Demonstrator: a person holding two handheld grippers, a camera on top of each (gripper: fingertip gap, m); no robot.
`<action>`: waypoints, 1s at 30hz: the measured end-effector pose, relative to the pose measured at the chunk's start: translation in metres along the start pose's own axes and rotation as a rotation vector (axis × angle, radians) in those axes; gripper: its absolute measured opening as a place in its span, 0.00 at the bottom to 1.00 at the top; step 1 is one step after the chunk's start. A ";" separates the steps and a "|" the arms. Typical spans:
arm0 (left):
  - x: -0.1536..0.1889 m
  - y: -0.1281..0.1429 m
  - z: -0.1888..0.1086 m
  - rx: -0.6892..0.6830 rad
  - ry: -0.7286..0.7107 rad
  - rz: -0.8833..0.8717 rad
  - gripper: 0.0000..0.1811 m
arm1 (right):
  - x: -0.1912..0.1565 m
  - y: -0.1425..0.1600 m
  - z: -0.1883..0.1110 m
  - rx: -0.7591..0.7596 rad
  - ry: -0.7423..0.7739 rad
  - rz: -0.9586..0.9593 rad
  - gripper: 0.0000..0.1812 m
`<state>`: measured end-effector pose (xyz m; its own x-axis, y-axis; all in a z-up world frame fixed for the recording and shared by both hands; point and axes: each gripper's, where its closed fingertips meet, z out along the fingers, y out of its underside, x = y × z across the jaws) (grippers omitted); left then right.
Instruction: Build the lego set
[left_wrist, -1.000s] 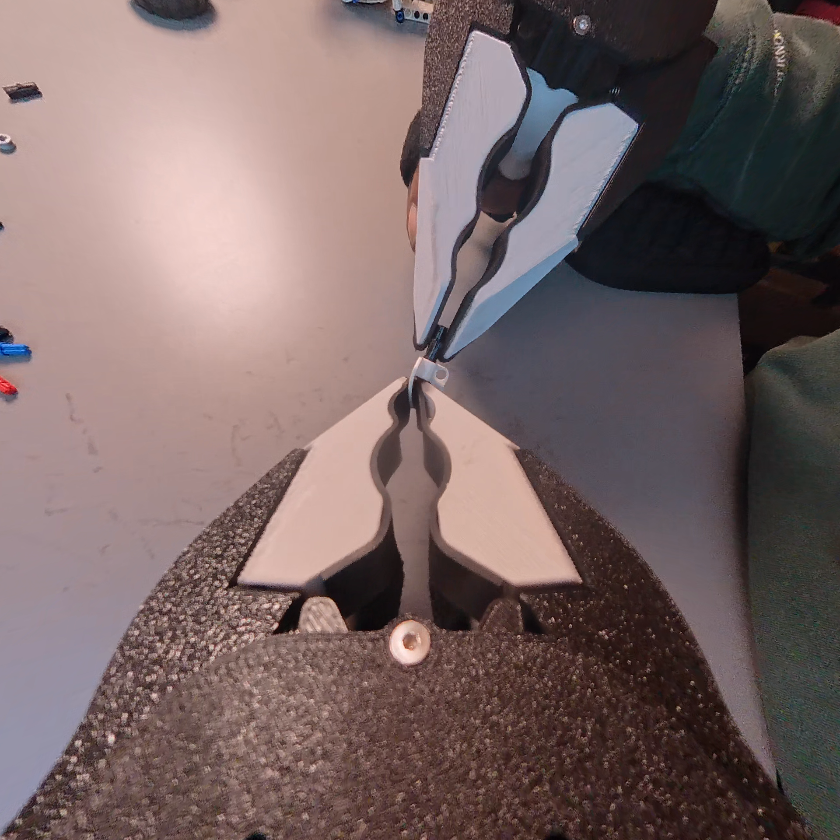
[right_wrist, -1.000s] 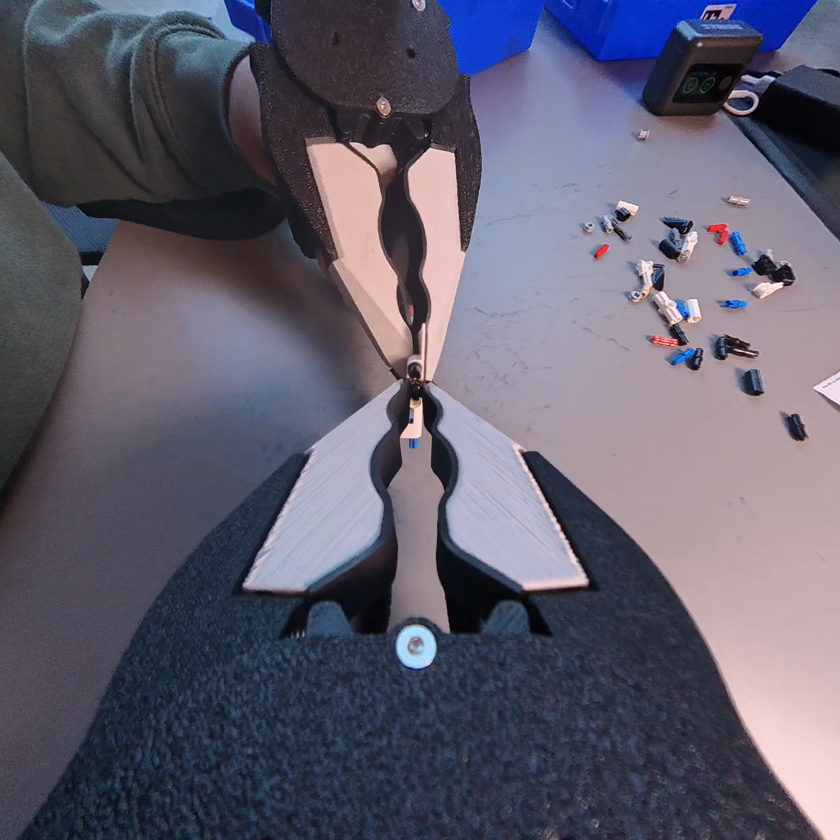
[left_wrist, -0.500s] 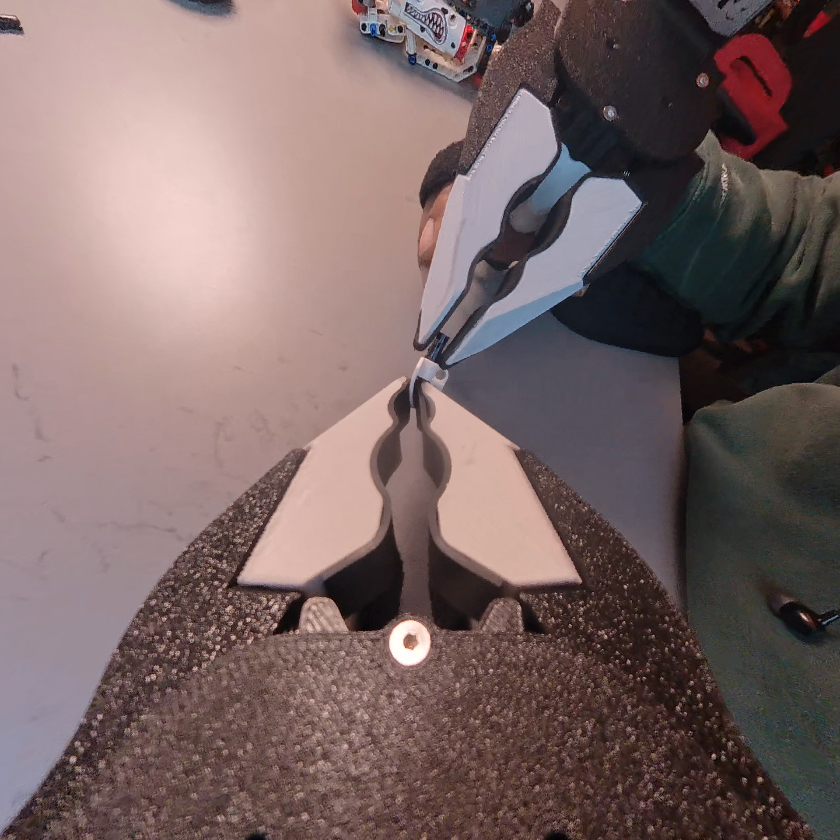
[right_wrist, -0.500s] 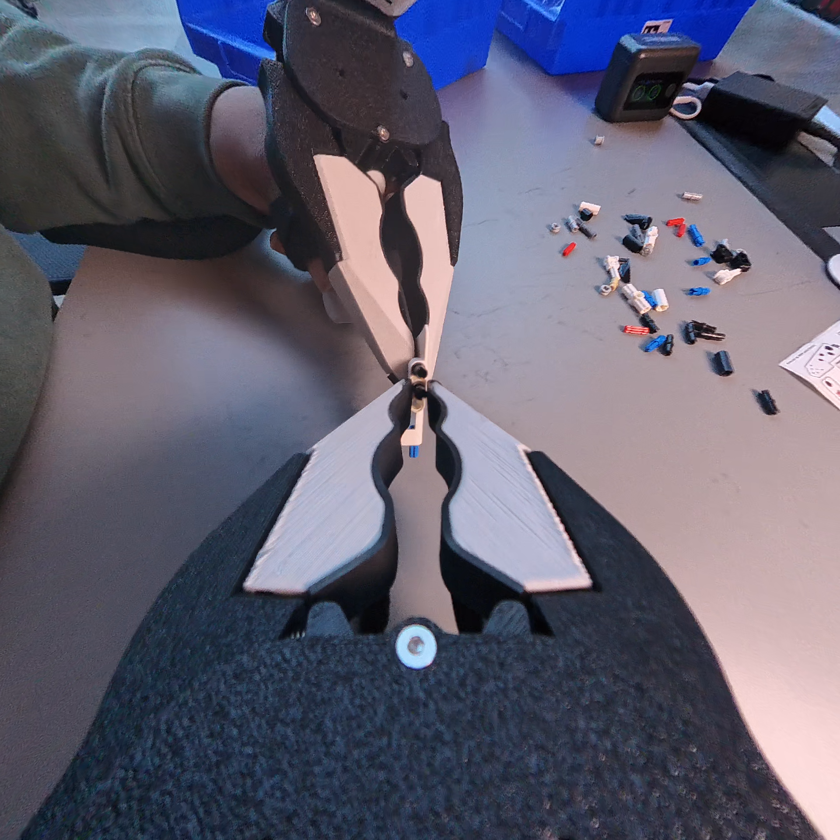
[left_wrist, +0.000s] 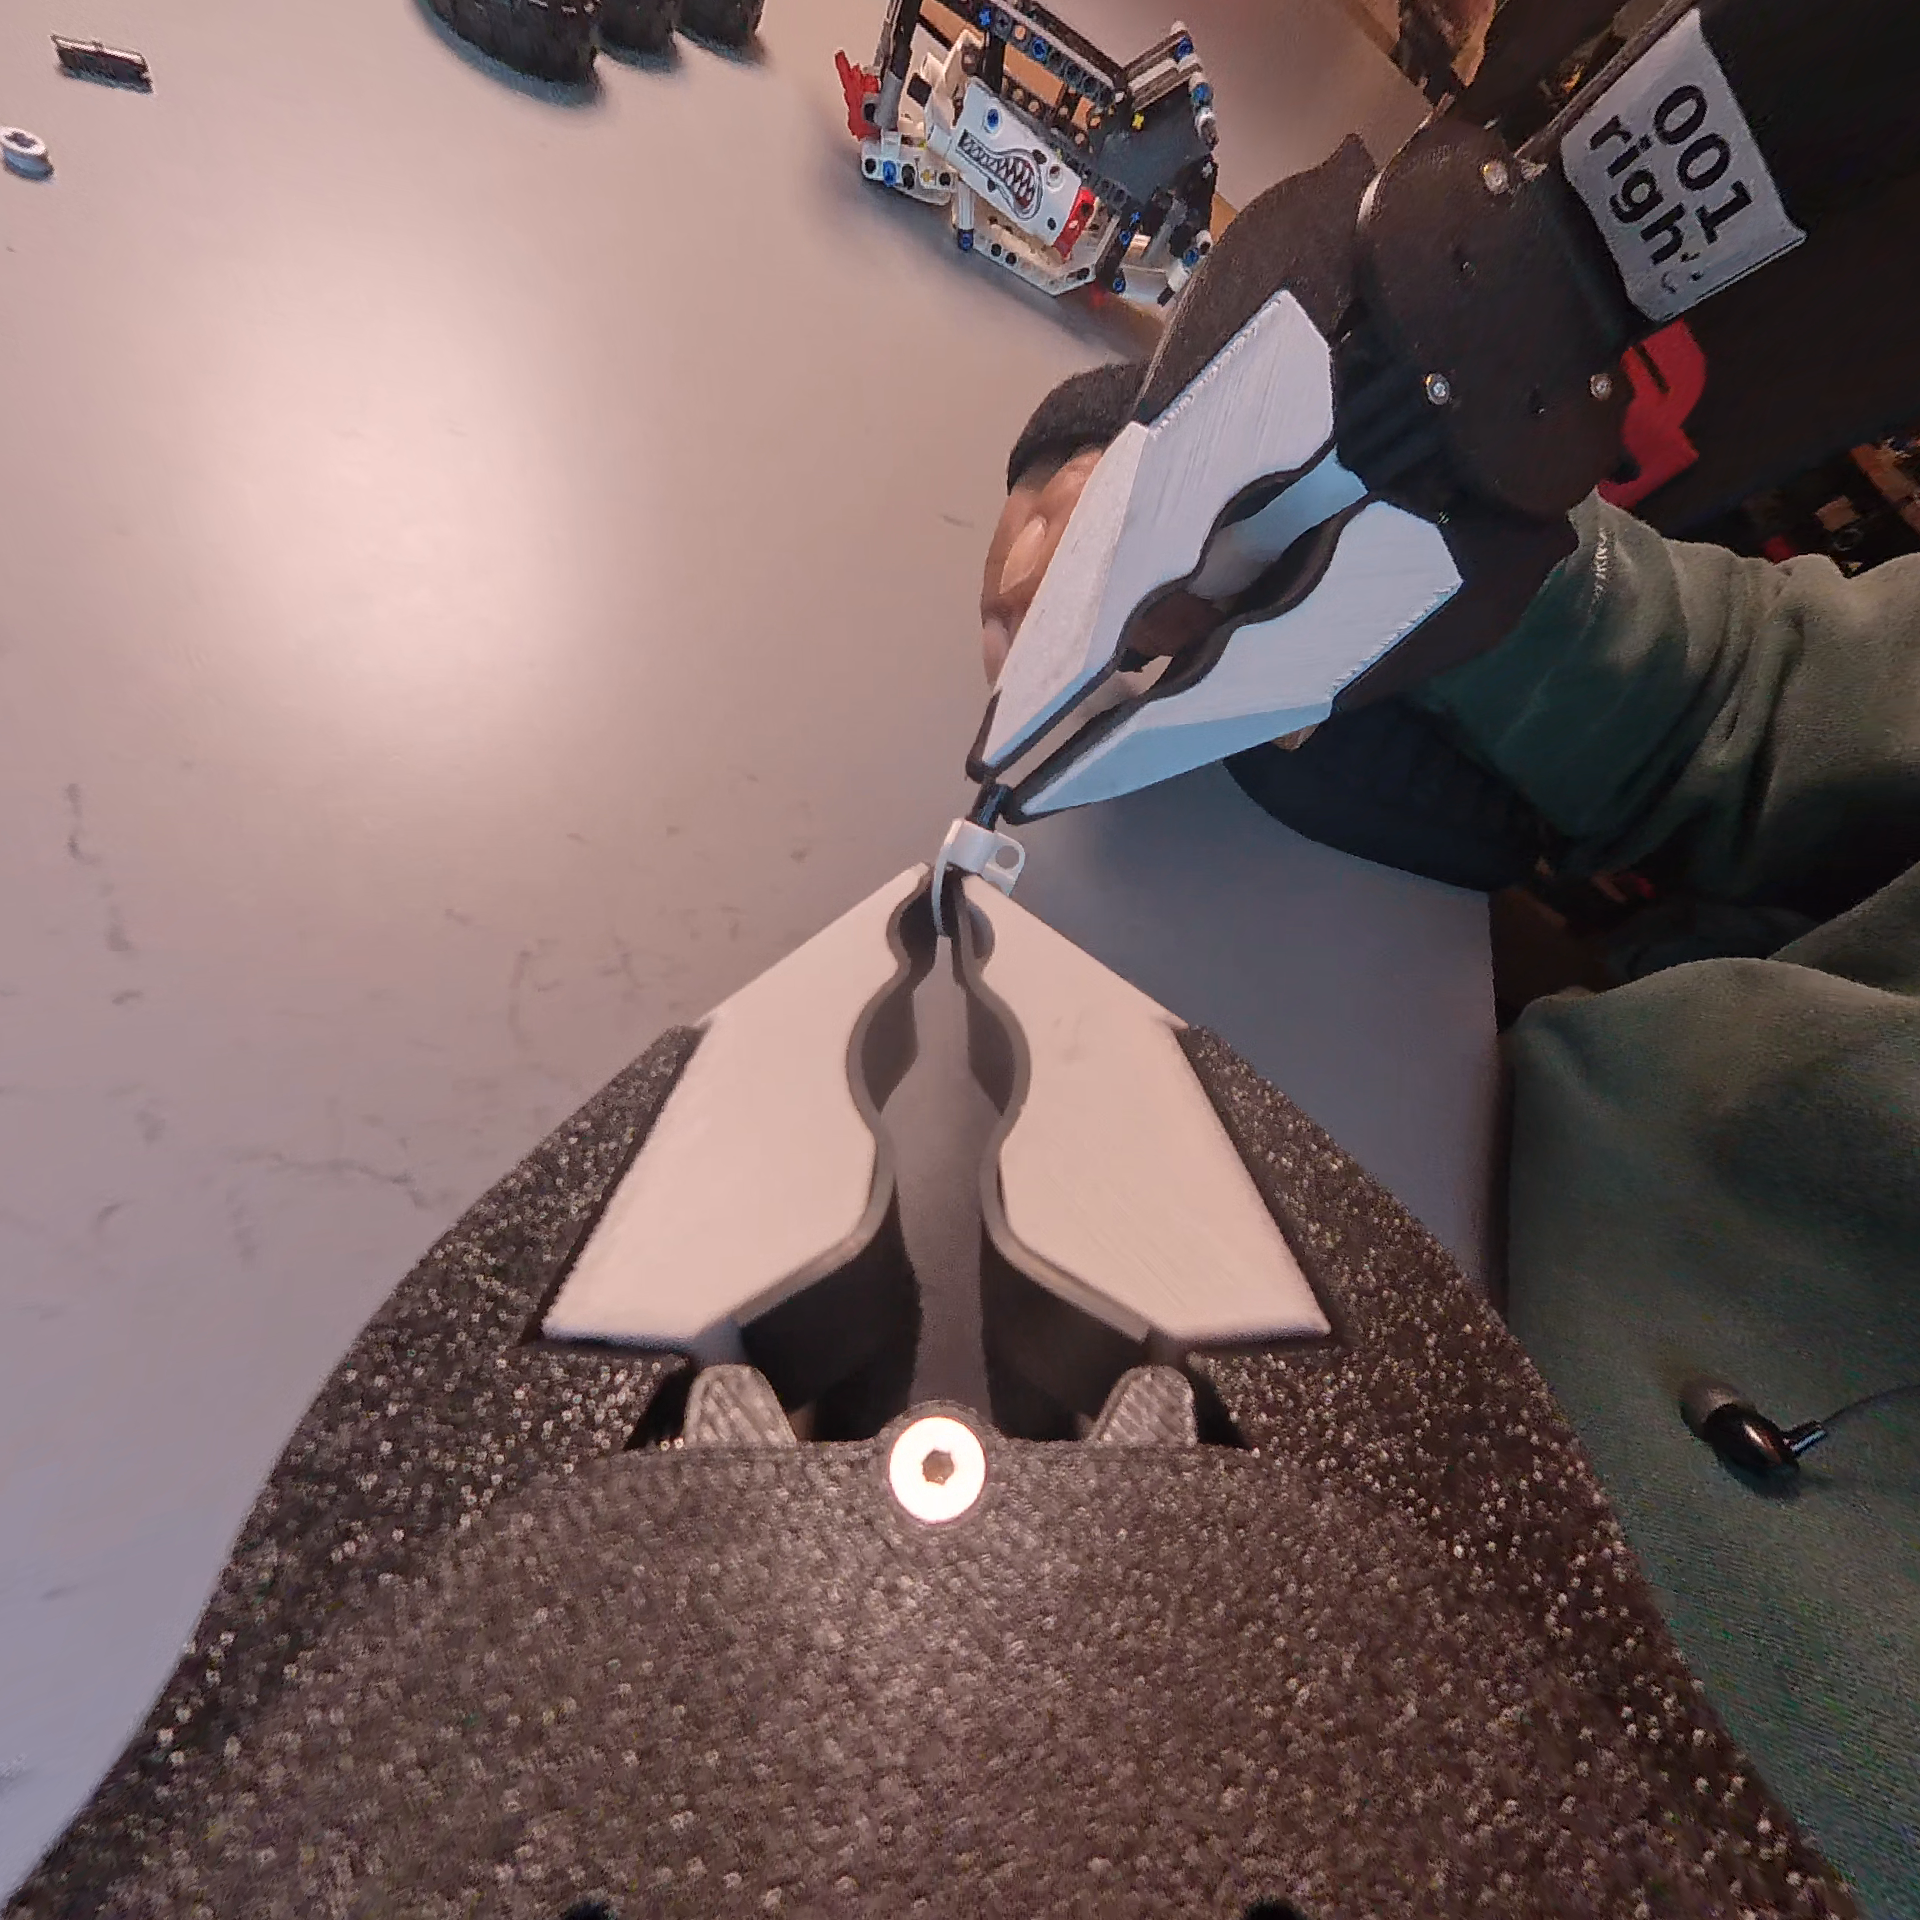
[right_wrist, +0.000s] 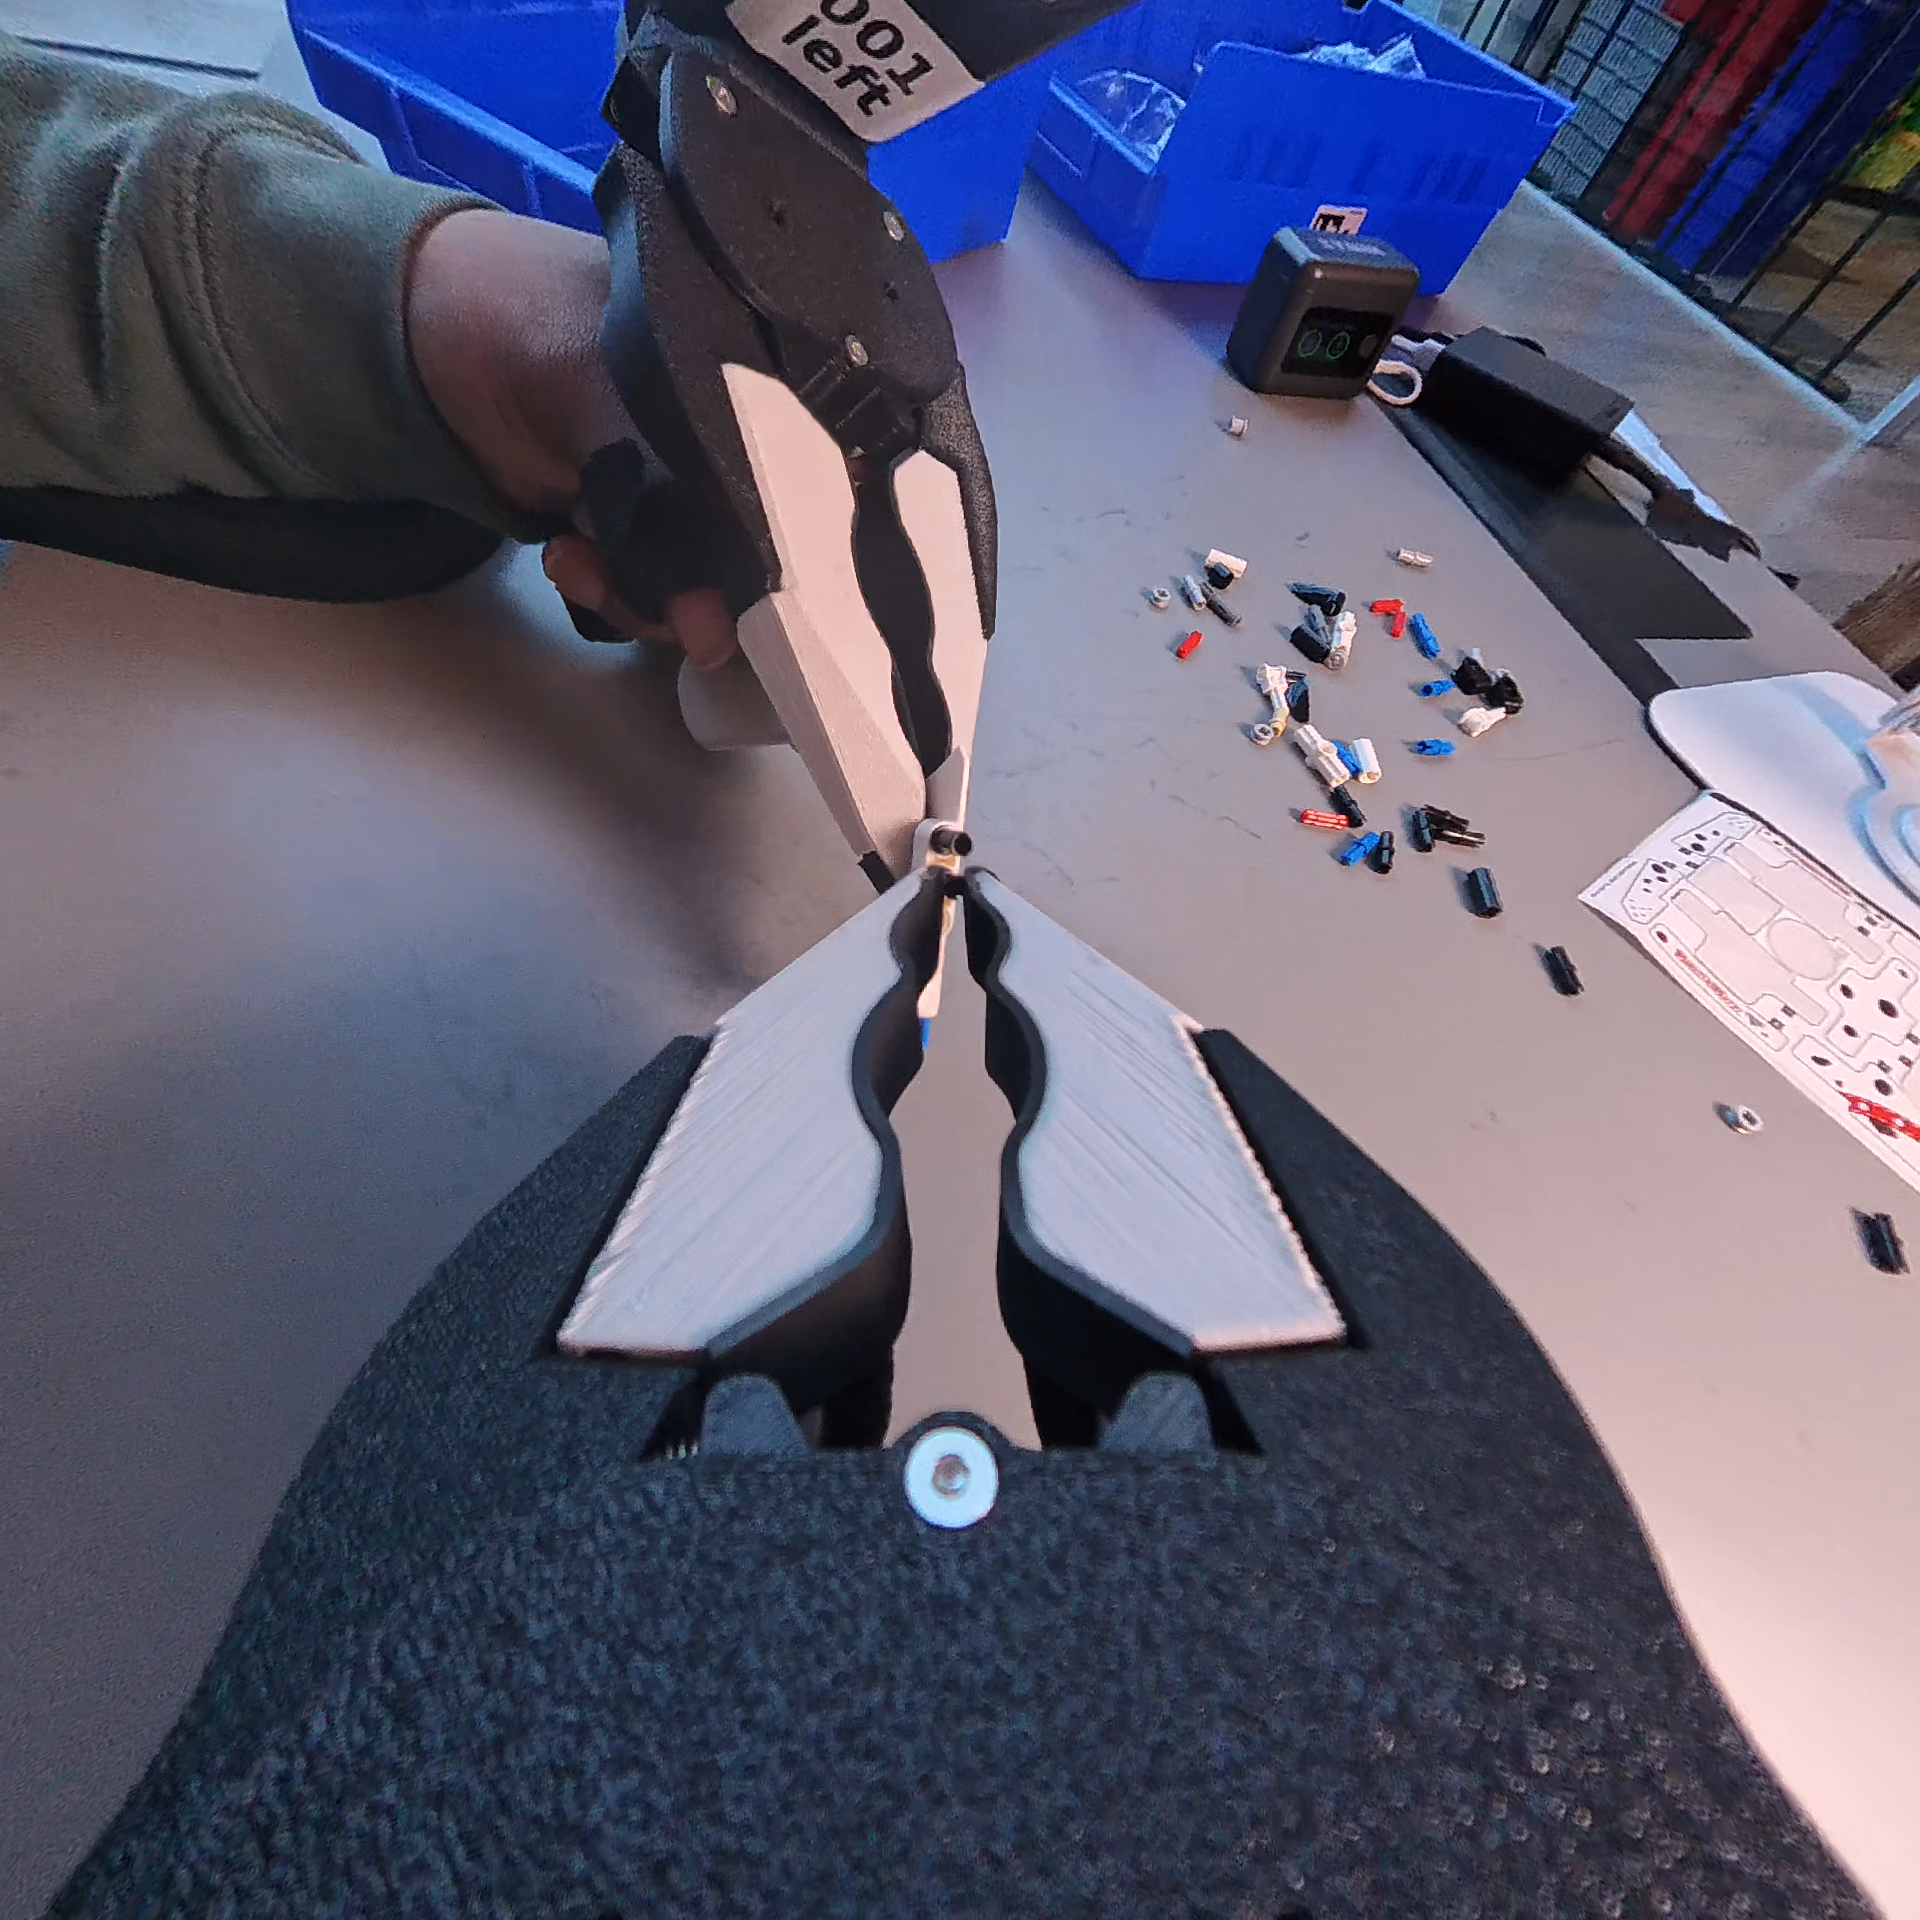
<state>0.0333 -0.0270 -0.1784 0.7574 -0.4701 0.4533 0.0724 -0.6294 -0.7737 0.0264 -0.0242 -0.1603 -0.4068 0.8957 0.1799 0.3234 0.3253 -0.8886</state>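
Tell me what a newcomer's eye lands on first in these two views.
First, the two grippers meeting tip to tip above the table: the left gripper shut on a small white piece, the right gripper pinching a thin white part with a black pin. Next, the scattered loose pieces at right and the half-built model farther back.

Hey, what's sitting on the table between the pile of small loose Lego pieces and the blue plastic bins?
In the right wrist view, a small black box-shaped device stands between the pile of small loose Lego pieces and the blue plastic bins.
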 end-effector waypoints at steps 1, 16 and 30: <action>0.000 0.001 0.000 -0.005 -0.006 0.007 0.00 | 0.000 0.001 0.000 -0.005 0.000 0.002 0.02; 0.002 -0.015 -0.011 0.113 0.078 -0.060 0.01 | -0.002 -0.009 -0.010 0.103 -0.060 0.097 0.17; 0.019 -0.043 -0.030 0.322 0.176 0.013 0.11 | -0.005 -0.027 -0.015 0.195 0.004 0.006 0.08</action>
<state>0.0249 -0.0272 -0.1236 0.6385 -0.5934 0.4901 0.2855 -0.4088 -0.8668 0.0327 -0.0329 -0.1309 -0.4013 0.8990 0.1754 0.1541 0.2550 -0.9546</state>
